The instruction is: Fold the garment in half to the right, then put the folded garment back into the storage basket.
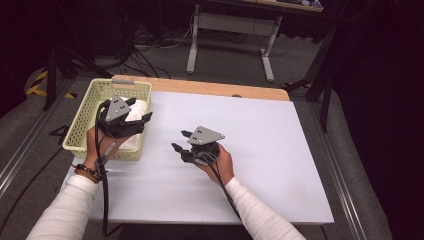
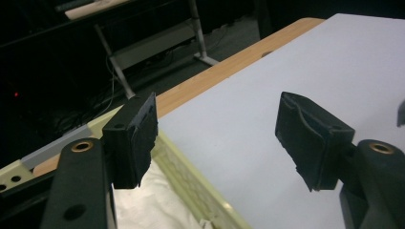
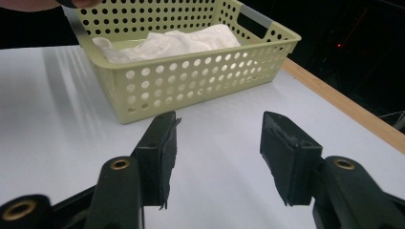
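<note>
Inside the basket, at the tabletop's left edge, a white cloth is seen lying crumpled. Over the basket's near right part the left tongs are held spread, nothing between them. Right tongs, likewise spread and empty, are held over the white sheet, well apart from the basket.
</note>
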Available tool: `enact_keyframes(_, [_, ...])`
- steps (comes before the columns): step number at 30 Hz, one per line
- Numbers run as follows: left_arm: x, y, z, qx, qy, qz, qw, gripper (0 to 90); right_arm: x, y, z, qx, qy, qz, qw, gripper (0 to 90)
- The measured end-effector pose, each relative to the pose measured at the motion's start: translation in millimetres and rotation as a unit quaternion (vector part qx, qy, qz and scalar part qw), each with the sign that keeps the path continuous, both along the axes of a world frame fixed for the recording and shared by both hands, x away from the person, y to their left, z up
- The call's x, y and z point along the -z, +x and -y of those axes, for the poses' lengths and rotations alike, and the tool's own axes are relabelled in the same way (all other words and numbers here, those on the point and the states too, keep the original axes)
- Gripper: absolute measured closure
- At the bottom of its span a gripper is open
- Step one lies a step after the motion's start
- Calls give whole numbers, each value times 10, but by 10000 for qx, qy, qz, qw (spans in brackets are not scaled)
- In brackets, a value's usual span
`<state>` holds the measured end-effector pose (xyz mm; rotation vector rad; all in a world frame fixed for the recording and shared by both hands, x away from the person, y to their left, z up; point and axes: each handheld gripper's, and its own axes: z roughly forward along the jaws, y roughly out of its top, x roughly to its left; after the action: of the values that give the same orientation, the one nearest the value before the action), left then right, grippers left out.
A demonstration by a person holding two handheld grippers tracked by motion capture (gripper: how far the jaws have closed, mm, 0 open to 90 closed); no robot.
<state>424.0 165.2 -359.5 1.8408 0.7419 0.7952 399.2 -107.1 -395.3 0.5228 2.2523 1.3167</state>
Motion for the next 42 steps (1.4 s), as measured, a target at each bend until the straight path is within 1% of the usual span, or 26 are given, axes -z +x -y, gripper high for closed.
enact_keyframes(2, [0, -64, 45, 82, -5, 80, 9999, 295, -12, -33, 90, 50, -14, 16, 10000, 461])
enact_keyframes(3, [-2, -94, 69, 78, 47, 107, 9999, 292, -17, -50, 136, 59, -16, 41, 10000, 461])
enact_keyframes(5, [5, -150, 112, 68, 80, 140, 9998, 271, -25, -87, 228, 69, 9, 64, 10000, 449])
enact_keyframes(7, [20, -203, 148, 87, 97, 167, 9998, 265, -33, -120, 323, 38, 109, 41, 9999, 442])
enact_keyframes(9, [40, -257, 171, 136, 7, 177, 9998, 259, -36, -156, 408, 49, 118, 59, 9999, 429])
enact_keyframes(12, [84, -341, 202, 202, -89, 226, 9995, 247, -24, -222, 538, 132, 162, 170, 9996, 418])
enact_keyframes(14, [117, -384, 229, 243, -96, 212, 9994, 245, -16, -258, 617, 183, 93, 226, 9995, 401])
enact_keyframes(16, [146, -429, 262, 230, -20, 264, 9994, 227, -11, -285, 695, 203, 80, 204, 9996, 393])
enact_keyframes(17, [162, -454, 272, 253, -44, 285, 9993, 218, -11, -300, 732, 216, 69, 210, 9995, 388])
enact_keyframes(19, [194, -502, 293, 297, -152, 249, 9991, 203, -15, -337, 808, 242, 58, 248, 9994, 374])
enact_keyframes(21, [231, -554, 327, 301, -94, 290, 9991, 182, -9, -378, 882, 268, 91, 320, 9991, 364])
enact_keyframes(22, [250, -578, 346, 314, -91, 301, 9990, 176, -5, -395, 911, 283, 68, 326, 9990, 348])
enact_keyframes(24, [280, -625, 390, 361, -35, 318, 9988, 160, 9, -424, 959, 289, -39, 326, 9990, 327])
enact_keyframes(26, [308, -676, 438, 448, -42, 322, 9985, 145, 24, -455, 1011, 317, -97, 331, 9989, 322])
enact_keyframes(29, [353, -763, 511, 542, 37, 401, 9977, 137, 42, -495, 1093, 318, -117, 305, 9990, 301])
enact_keyframes(31, [385, -820, 538, 640, 2, 451, 9969, 136, 56, -518, 1146, 342, -66, 281, 9990, 283])
enact_keyframes(32, [400, -846, 551, 645, 1, 453, 9969, 135, 66, -530, 1175, 352, -15, 262, 9990, 280])
enact_keyframes(34, [429, -885, 563, 741, -27, 374, 9965, 132, 85, -554, 1219, 405, -22, 300, 9987, 251])
enact_keyframes(36, [461, -922, 577, 753, 79, 386, 9964, 130, 102, -588, 1256, 487, -59, 372, 9981, 241])
enact_keyframes(38, [505, -965, 590, 799, 106, 342, 9962, 126, 120, -635, 1296, 547, -41, 434, 9976, 223])
enact_keyframes(40, [554, -1004, 599, 830, 192, 328, 9958, 124, 124, -678, 1338, 618, -70, 485, 9969, 198])
enact_keyframes(42, [597, -1032, 602, 804, 191, 298, 9961, 116, 126, -714, 1397, 655, 16, 490, 9966, 183])
